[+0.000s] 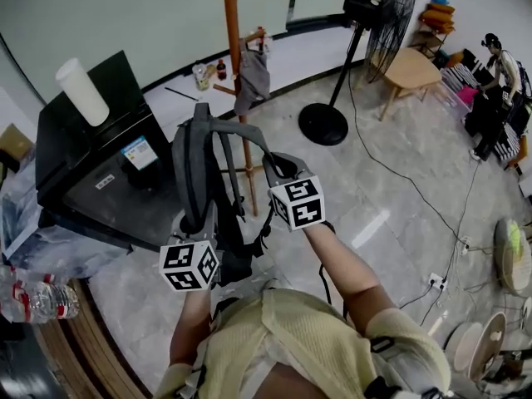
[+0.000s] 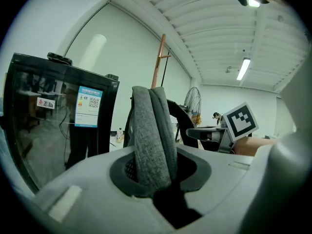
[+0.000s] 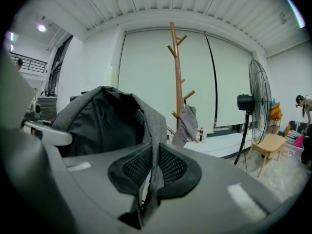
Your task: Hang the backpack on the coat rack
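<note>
A grey backpack (image 1: 204, 181) hangs in the air between both grippers, in front of the person. My left gripper (image 1: 198, 223) is shut on its padded grey shoulder strap (image 2: 152, 140), which rises between the pads. My right gripper (image 1: 278, 173) is shut on a thin fold of the backpack's grey fabric (image 3: 155, 145), with the bag's dark open body (image 3: 105, 121) to its left. The wooden coat rack (image 1: 235, 65) stands just beyond the bag, and its pegged pole (image 3: 177, 77) rises ahead of the right gripper. A grey garment (image 3: 186, 123) hangs on a lower peg.
A black cabinet (image 1: 91, 156) with a white roll (image 1: 81, 91) on top stands at the left. A standing fan (image 1: 366, 48) and a wooden stool (image 1: 411, 71) are right of the rack. Cables cross the tiled floor (image 1: 399, 181). A person (image 1: 499, 73) stands at the far right.
</note>
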`<state>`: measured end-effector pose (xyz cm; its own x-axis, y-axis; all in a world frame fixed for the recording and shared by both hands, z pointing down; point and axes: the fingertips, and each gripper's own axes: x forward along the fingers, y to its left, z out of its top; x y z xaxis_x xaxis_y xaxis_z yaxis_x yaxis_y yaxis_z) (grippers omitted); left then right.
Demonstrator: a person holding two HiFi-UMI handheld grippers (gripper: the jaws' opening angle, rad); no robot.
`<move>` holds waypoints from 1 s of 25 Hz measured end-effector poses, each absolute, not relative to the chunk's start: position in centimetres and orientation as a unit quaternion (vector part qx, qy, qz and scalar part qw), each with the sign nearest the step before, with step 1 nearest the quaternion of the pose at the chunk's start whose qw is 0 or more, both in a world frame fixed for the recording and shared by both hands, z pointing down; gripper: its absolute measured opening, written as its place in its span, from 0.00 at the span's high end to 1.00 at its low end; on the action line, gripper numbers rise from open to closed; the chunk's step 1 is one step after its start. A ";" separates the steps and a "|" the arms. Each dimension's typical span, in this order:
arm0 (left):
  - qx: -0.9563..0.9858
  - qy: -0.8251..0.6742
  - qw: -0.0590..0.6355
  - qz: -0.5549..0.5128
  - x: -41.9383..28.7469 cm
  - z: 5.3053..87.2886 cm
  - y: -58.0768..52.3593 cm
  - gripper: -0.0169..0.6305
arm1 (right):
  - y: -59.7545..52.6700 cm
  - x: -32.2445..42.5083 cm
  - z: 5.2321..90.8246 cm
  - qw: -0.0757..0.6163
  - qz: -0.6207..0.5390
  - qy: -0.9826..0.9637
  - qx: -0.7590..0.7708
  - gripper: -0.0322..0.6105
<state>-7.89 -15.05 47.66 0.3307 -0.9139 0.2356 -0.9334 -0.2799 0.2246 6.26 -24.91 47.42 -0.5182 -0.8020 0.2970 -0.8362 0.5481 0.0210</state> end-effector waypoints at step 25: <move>0.805 -0.585 0.081 -0.048 -11.4 33.6 -26.7 0.84 | -38.0 2.6 30.3 0.076 -0.096 -0.891 0.438 0.90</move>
